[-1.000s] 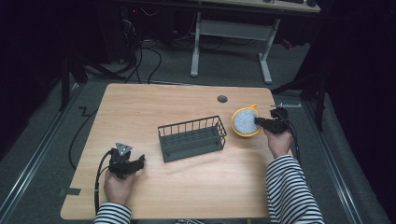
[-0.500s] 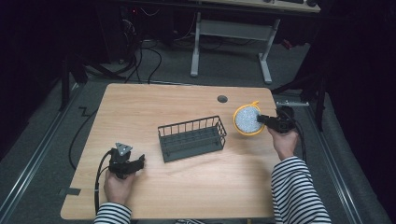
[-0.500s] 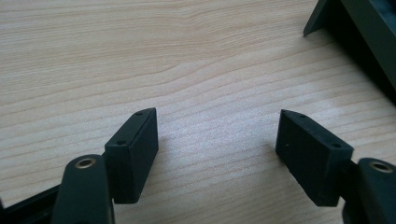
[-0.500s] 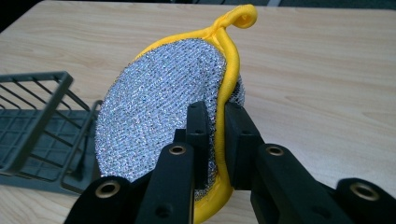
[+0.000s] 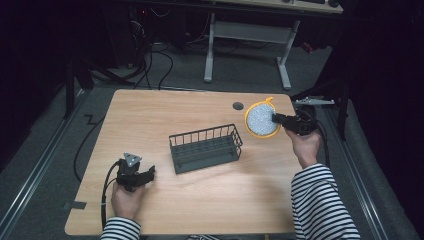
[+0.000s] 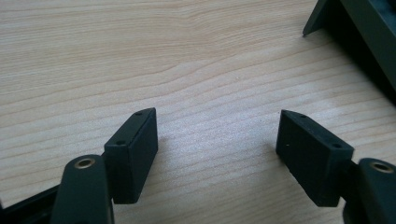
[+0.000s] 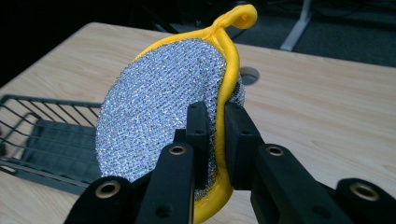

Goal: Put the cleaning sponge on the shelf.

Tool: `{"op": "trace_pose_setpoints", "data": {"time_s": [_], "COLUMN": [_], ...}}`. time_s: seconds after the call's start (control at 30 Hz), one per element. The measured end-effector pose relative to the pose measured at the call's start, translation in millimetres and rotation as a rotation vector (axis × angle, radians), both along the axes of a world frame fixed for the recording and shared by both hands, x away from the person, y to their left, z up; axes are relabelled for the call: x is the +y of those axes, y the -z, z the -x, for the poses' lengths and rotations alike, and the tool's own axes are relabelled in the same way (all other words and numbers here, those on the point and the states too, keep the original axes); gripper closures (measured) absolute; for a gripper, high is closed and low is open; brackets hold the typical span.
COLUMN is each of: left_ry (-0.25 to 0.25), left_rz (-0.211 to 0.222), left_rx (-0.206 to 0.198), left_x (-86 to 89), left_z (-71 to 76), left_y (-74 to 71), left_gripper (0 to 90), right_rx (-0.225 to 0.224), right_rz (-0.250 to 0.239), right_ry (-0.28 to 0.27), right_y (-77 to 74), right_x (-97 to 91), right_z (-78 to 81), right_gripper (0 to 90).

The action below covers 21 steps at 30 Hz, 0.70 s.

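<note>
Gripping a round silver scrubber [image 7: 159, 112] – yellow-rimmed – right gripper [image 7: 215, 135] jaws clamped; left gripper [image 6: 217, 154] jaws apart

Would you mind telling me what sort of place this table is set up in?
Probably a lab or workshop, not a kitchen: the wooden table stands on grey carpet among loose cables, with a desk frame behind, while hand-held grippers handle a scouring pad and wire basket.

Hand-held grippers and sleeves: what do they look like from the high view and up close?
Both are black. The left hand-held gripper carries a grey three-cornered plate on top and trails a black cable; its blocky pads have small screw holes. The right hand-held gripper shows brass-ringed pivot holes. Sleeves are black-and-white striped.
</note>
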<state>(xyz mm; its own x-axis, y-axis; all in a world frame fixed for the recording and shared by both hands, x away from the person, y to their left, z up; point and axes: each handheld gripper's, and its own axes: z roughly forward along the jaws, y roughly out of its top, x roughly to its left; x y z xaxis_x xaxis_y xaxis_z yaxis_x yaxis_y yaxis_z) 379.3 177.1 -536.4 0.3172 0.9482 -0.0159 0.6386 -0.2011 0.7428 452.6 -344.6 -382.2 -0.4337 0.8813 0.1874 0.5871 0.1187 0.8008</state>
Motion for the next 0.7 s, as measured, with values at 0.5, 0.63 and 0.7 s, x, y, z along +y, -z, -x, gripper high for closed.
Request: {"op": "trace_pose_setpoints", "data": {"time_s": [0.5,0.63,0.7], "left_ry": [0.001,0.002,0.001], "left_rz": [0.0,0.0,0.0], "left_rx": [0.0,0.0,0.0], "left_x": [-0.1,-0.1,-0.1], "left_z": [0.0,0.0,0.0], "left_y": [0.0,0.0,0.1], "left_gripper": [30.1,30.0,30.0], "right_rx": [-0.036,-0.039,-0.043], "right_rz": [-0.009,-0.005,-0.003], "right_ry": [-0.122,-0.156,-0.174], "right_y": [-21.5,-26.2,-27.3], "right_x": [39.9,54.1,62.4], "right_z": [1.0,0.0,-0.9], "right_gripper": [81.8,81.8,81.8]}}
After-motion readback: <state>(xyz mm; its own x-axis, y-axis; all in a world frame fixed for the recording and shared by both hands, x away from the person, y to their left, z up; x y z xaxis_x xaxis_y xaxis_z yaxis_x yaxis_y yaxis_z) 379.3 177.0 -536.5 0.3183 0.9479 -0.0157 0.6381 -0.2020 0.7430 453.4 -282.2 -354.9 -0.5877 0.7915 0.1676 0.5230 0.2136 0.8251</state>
